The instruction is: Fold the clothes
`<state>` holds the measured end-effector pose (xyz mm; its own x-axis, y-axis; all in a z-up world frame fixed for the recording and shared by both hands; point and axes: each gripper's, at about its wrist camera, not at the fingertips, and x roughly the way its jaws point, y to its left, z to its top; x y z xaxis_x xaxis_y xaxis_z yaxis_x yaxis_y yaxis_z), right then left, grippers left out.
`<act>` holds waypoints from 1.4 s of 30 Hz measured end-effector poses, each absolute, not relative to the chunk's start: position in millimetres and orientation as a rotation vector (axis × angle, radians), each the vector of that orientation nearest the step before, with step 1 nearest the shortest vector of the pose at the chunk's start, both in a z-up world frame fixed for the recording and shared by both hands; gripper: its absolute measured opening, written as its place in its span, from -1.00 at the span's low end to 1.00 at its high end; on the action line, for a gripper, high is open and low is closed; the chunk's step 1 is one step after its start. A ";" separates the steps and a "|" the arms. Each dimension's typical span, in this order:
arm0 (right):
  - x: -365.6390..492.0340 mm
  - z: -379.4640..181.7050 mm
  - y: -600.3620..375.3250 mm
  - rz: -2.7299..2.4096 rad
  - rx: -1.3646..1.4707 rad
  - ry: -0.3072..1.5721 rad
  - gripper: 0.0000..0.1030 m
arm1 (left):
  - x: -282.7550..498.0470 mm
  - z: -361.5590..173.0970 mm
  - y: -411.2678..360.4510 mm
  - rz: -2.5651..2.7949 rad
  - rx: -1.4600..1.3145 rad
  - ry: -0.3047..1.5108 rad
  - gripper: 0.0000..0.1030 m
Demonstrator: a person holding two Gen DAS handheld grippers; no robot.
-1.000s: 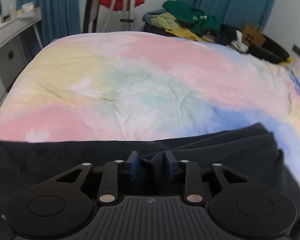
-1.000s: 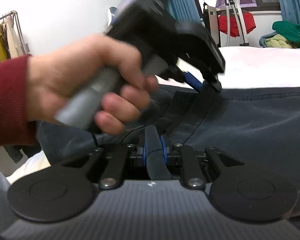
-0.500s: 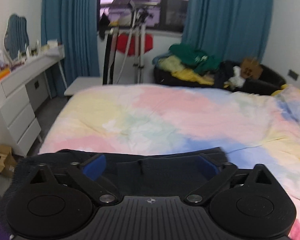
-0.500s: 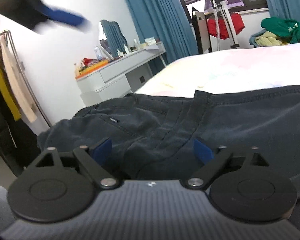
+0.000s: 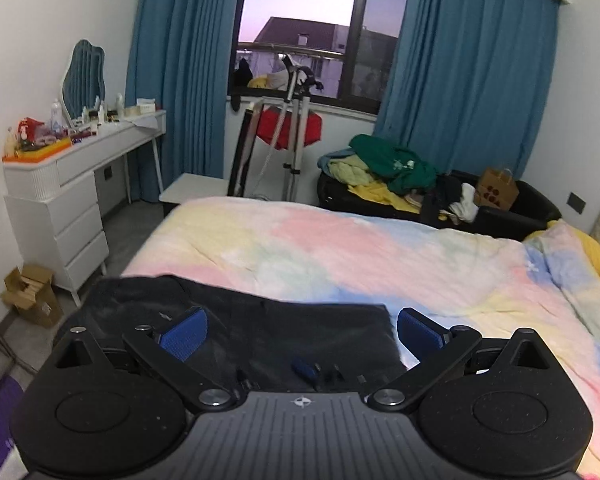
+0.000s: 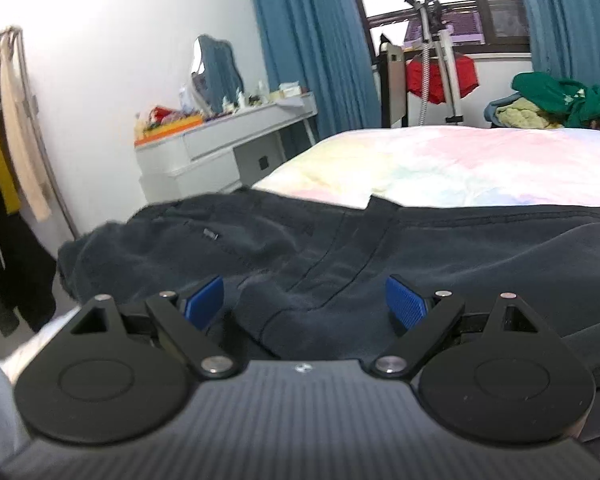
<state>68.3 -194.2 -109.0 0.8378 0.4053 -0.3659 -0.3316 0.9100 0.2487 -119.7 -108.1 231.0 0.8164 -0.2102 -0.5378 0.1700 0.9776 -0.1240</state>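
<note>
A dark navy garment (image 6: 380, 248), folded over, lies on the near edge of the bed with the pastel cover (image 5: 360, 248). It also shows in the left wrist view (image 5: 260, 328). My left gripper (image 5: 300, 332) is open and empty, held well above the garment. My right gripper (image 6: 306, 300) is open and empty, low and close over the garment's near fold, its blue pads (image 6: 406, 306) apart on either side of a seam.
A white dresser (image 5: 72, 196) with clutter stands left of the bed. A pile of clothes (image 5: 388, 168) sits on a dark chair beyond the bed. A tripod (image 5: 288, 140) stands by the window. A clothes rack (image 6: 8, 128) hangs at far left.
Both grippers have let go of the garment and opened. The left gripper has risen and pulled back. The garment now lies flat on the bed.
</note>
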 end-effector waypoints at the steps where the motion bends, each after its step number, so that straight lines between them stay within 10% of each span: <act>1: 68.8 -108.1 -197.2 0.384 0.196 0.420 0.74 | -126.4 230.8 -110.3 -0.213 -0.080 0.591 0.99; 17: 86.1 -114.7 -247.4 0.217 0.429 0.417 0.74 | -101.2 199.9 -82.4 -0.119 -0.156 0.661 0.97; 29: 85.8 -116.5 -259.6 0.128 0.452 0.450 0.73 | 19.7 7.6 123.4 0.050 -0.741 0.983 0.89; 42: 88.2 -115.6 -252.9 0.100 0.391 0.445 0.74 | 83.8 -98.7 244.3 0.230 -1.008 0.829 0.81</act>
<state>88.2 -252.9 -115.6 0.8990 0.1783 -0.4000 -0.0092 0.9209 0.3898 83.8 244.3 -98.7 0.6811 -0.1915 -0.7067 -0.5288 0.5390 -0.6556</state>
